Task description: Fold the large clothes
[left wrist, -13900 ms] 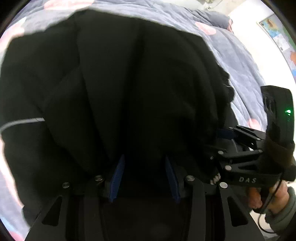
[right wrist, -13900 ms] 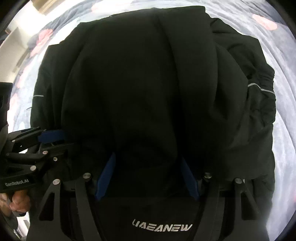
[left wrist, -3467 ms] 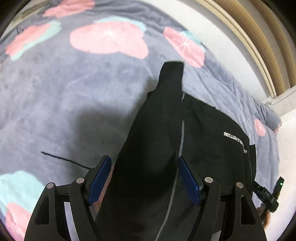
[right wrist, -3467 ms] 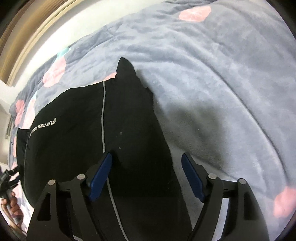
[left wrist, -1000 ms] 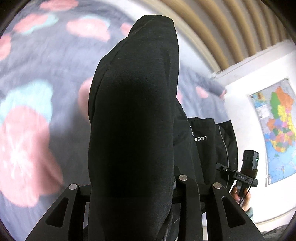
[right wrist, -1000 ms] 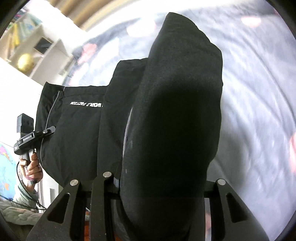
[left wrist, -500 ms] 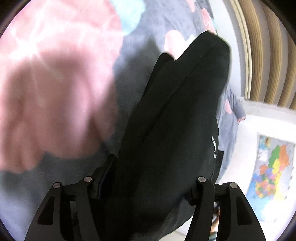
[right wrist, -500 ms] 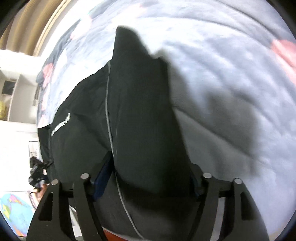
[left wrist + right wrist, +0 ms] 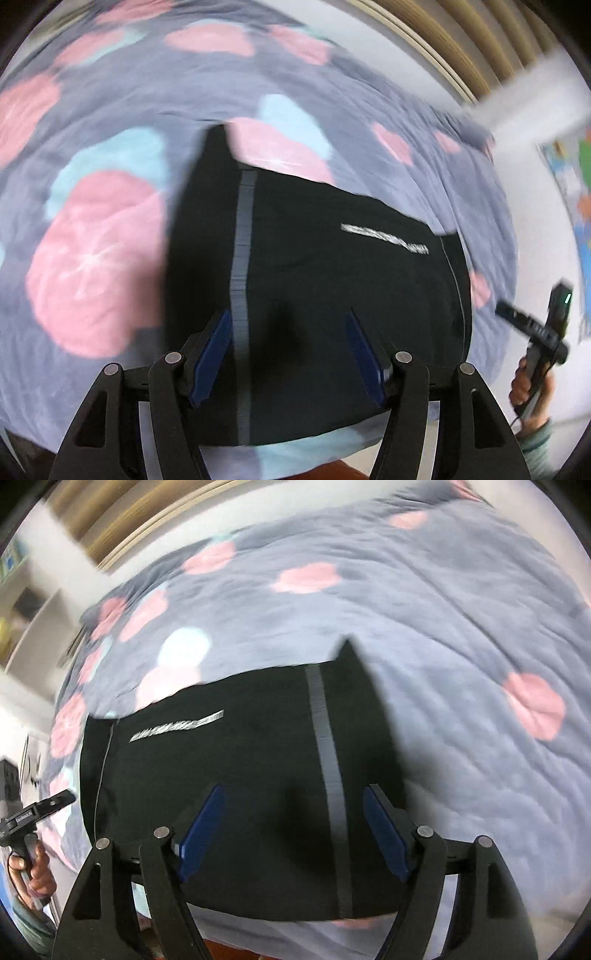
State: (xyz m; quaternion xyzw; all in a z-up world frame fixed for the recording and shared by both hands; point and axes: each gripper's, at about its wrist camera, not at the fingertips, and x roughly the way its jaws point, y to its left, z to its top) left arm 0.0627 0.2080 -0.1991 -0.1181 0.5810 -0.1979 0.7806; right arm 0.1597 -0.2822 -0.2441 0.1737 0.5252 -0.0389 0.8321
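A folded black garment (image 9: 314, 280) lies flat near the front edge of a bed covered by a grey blanket (image 9: 122, 103) with pink and pale blue blotches. Bare blanket stretches wide beyond the garment's far edge and off both its sides, offering open room for approach. The left gripper (image 9: 288, 347) hangs above the garment's left part, its blue fingers (image 9: 212, 354) spread wide with nothing between them; the right gripper (image 9: 291, 827) does likewise over the right part, fingers (image 9: 386, 834) apart. A white wall (image 9: 406, 81) bounds the bed's far side. Only the garment's low bulk interrupts the bedding.
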